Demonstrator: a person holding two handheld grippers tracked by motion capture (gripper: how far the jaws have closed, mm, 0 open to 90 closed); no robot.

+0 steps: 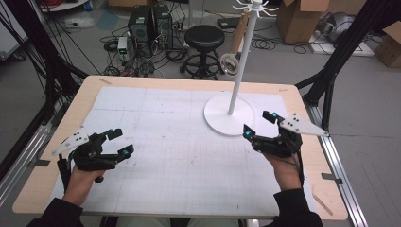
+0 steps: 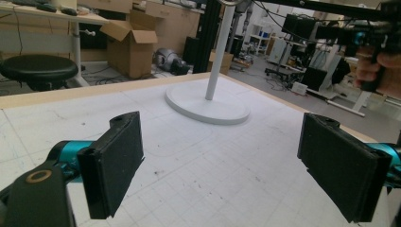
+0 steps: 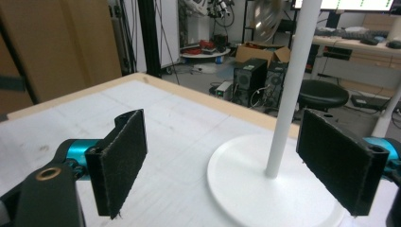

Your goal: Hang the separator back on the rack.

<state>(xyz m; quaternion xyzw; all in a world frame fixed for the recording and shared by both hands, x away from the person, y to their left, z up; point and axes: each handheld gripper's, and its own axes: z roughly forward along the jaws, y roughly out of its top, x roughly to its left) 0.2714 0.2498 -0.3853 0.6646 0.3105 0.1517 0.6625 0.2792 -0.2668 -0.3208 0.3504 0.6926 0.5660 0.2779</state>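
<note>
Surface: a wooden table [image 1: 302, 142] carried a white gridded mat [image 1: 184, 151] marked with faint scuffs and dark specks.
Room: beyond the far edge stood a black round stool [image 1: 204, 40], two computer towers [image 1: 150, 26] amid tangled cables, and cardboard boxes [image 1: 302, 19] on a grey floor; black frame legs flanked the table on both sides.
Stand: a white stand [image 1: 230, 116] sat on the mat's far right part, with a flat round base and a slim upright pole that ended in small hooks at the top.
Roll: a roll that looked like tape [image 1: 230, 63] showed behind the pole; whether it hung from the stand could not be told.
Left gripper: the left gripper [image 1: 122, 143] was held low over the mat's left side, jaws spread wide with nothing between them, well apart from the stand.
Right gripper: the right gripper [image 1: 258, 124] was held at the near right edge of the stand's base, jaws spread wide and empty, with the pole seen between them in the right gripper view.
</note>
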